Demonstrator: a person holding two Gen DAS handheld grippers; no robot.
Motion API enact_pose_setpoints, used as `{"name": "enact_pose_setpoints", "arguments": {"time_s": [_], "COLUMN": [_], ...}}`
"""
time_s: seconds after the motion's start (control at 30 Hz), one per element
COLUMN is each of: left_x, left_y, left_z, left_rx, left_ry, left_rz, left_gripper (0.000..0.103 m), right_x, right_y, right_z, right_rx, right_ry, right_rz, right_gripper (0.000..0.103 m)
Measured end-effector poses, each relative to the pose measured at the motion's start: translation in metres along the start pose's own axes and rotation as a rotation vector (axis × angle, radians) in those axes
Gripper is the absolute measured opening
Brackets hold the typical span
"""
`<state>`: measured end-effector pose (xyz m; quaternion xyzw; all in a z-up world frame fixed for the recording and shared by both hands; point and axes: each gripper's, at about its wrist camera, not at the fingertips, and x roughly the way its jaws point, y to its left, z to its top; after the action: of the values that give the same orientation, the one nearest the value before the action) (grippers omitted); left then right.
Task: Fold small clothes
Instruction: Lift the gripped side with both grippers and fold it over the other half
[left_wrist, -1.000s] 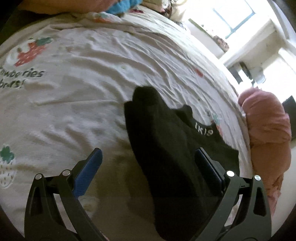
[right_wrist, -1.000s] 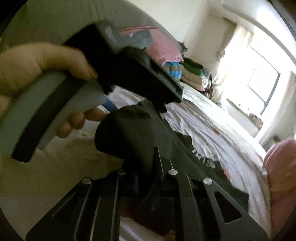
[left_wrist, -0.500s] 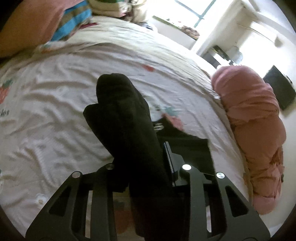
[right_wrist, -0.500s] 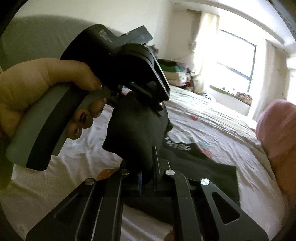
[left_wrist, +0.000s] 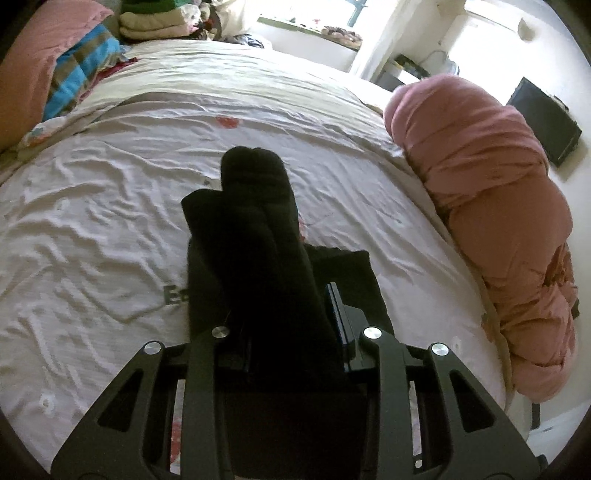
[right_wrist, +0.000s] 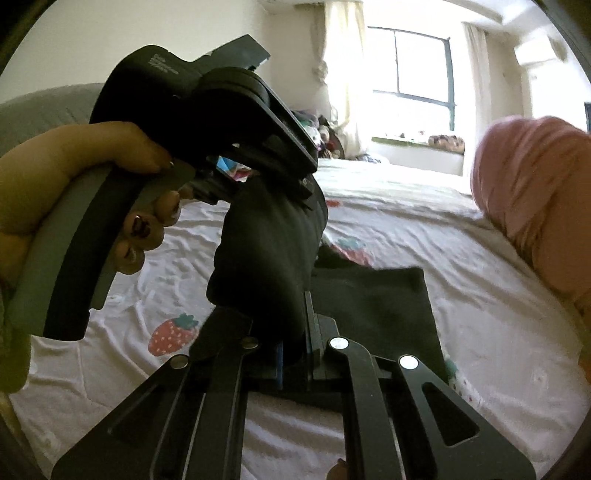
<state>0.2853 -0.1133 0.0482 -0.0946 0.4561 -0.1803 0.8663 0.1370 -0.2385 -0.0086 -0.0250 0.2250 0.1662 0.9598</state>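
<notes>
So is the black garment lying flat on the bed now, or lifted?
Partly lifted. Both jaws are shut on a bunched fold of the black garment, held off the bedsheet; its lower part lies flat.

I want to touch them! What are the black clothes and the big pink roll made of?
The black garment looks like soft, matte knit cloth, maybe cotton: it bunches thickly and doesn't shine. The pink bundle looks like a puffy quilt with a smooth woven cover, judging by its creases and plump folds.

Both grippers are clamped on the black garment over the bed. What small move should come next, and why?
Probably carry the lifted fold across and lower it onto the flat part. Both the left gripper and right gripper pinch the black garment, whose lower half lies on the bed.
</notes>
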Motion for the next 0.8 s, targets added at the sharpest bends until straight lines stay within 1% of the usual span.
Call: {"name": "enact_pose_setpoints", "arguments": {"time_s": [0.13, 0.27, 0.43, 0.5, 0.53, 0.57, 0.6, 0.63, 0.67, 0.7, 0.73, 0.8], "left_x": [0.014, 0.029, 0.046, 0.052, 0.055, 0.057, 0.059, 0.06, 0.061, 0.06, 0.059, 0.055], "left_y": [-0.01, -0.017, -0.017, -0.014, -0.013, -0.012, -0.009, -0.006, -0.005, -0.002, 0.0, 0.002], "left_z": [-0.004, -0.009, -0.013, -0.015, -0.015, -0.016, -0.017, -0.018, -0.018, -0.019, -0.02, -0.02], "left_rx": [0.009, -0.002, -0.003, -0.013, -0.018, -0.026, -0.037, -0.061, -0.076, -0.093, -0.108, -0.112], "left_ry": [0.028, 0.06, 0.091, 0.104, 0.108, 0.113, 0.117, 0.12, 0.12, 0.12, 0.117, 0.113], "left_rz": [-0.002, -0.012, -0.036, -0.042, -0.042, -0.045, -0.053, -0.076, -0.092, -0.115, -0.144, -0.154], "left_gripper": [0.024, 0.024, 0.029, 0.035, 0.036, 0.042, 0.053, 0.058, 0.069, 0.072, 0.072, 0.072], "right_x": [-0.004, 0.004, 0.013, 0.016, 0.017, 0.019, 0.02, 0.023, 0.024, 0.026, 0.028, 0.034], "right_y": [-0.008, -0.026, -0.043, -0.049, -0.052, -0.055, -0.058, -0.062, -0.065, -0.07, -0.075, -0.083], "right_z": [-0.01, -0.018, -0.026, -0.029, -0.03, -0.032, -0.033, -0.036, -0.037, -0.039, -0.041, -0.047], "right_rx": [0.033, 0.108, 0.199, 0.242, 0.261, 0.285, 0.302, 0.33, 0.355, 0.382, 0.413, 0.478], "right_ry": [0.024, 0.065, 0.11, 0.127, 0.135, 0.144, 0.151, 0.162, 0.17, 0.181, 0.194, 0.226], "right_rz": [0.003, 0.017, 0.052, 0.072, 0.081, 0.088, 0.097, 0.109, 0.116, 0.123, 0.133, 0.151], "right_gripper": [0.007, 0.007, 0.007, 0.007, 0.007, 0.007, 0.007, 0.007, 0.007, 0.007, 0.008, 0.009]}}
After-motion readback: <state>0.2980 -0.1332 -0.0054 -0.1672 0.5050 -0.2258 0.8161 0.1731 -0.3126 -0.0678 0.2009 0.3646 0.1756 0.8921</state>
